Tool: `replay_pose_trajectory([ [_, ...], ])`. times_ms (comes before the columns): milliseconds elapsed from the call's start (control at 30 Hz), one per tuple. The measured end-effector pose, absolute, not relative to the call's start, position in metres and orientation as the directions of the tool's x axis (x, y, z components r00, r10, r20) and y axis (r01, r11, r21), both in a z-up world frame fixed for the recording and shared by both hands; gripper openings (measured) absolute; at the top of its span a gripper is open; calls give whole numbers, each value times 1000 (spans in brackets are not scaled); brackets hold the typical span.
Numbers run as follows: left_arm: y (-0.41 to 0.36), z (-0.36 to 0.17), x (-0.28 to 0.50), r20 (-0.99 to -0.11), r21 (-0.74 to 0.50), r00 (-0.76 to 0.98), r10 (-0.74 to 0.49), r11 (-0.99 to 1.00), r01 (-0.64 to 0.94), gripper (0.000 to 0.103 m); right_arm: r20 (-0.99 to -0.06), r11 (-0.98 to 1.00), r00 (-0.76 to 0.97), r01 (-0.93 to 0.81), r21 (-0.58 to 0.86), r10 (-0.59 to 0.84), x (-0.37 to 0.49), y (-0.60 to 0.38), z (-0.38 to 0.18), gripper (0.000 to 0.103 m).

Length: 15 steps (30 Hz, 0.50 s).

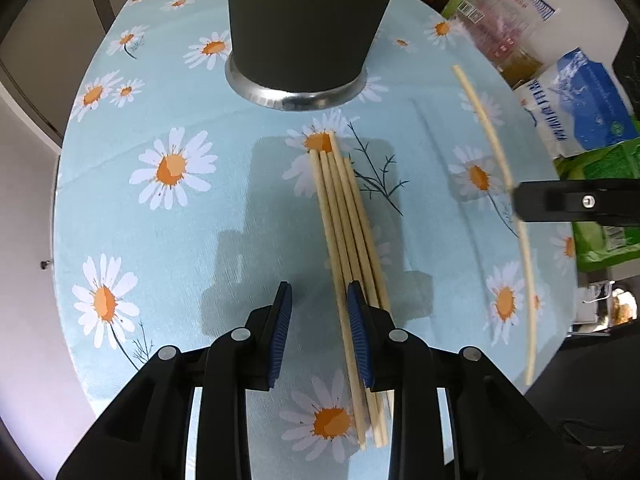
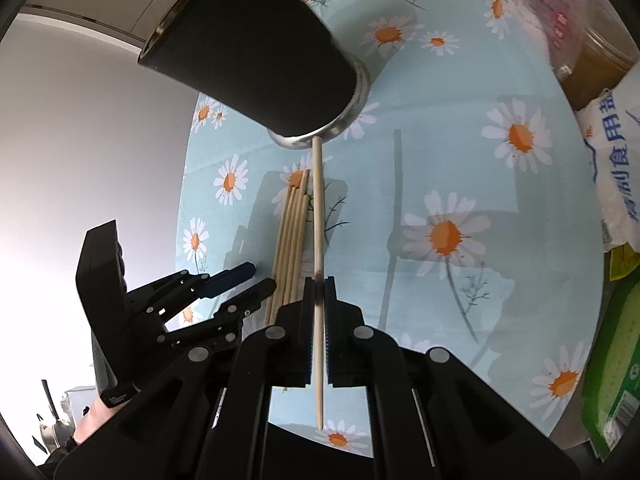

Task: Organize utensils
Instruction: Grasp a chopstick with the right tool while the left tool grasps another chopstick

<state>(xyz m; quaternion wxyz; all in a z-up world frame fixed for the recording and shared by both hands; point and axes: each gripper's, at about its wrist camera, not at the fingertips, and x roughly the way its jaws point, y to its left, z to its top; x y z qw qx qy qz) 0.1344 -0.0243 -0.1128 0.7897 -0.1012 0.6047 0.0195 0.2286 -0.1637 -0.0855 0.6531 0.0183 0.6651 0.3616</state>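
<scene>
Several wooden chopsticks [image 1: 347, 240] lie in a bundle on the daisy tablecloth [image 1: 168, 216], in front of a black cup [image 1: 308, 20] with a metal base. My left gripper [image 1: 319, 300] is open just above the near part of the bundle; its right pad [image 1: 358, 340] overlaps the sticks. My right gripper [image 2: 319, 284] is shut on a single chopstick [image 2: 318, 240], held above the table to the right of the bundle [image 2: 291, 248]. That chopstick also shows in the left wrist view [image 1: 500, 184], blurred. The cup [image 2: 256, 48] holds a stick at its rim.
Food packets and bottles [image 1: 576, 104] crowd the table's right side, with a white bag [image 2: 616, 168] and green pack [image 2: 616, 360]. The table's round edge [image 1: 60, 240] runs at the left and near sides. The left gripper also shows in the right wrist view [image 2: 244, 280].
</scene>
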Motion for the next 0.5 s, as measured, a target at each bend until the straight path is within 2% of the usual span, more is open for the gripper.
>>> replay_pose_trajectory([
  [367,-27,-115,142,-972,-89,231,-37,972,-217,26,-831,709,-178,-446,546,527,243,-186,-87,5],
  [500,-37,-116,151,-977,-16,213,29,978,-207,19,-826,700,-188,-451,554,532,246,-185,-90,5],
])
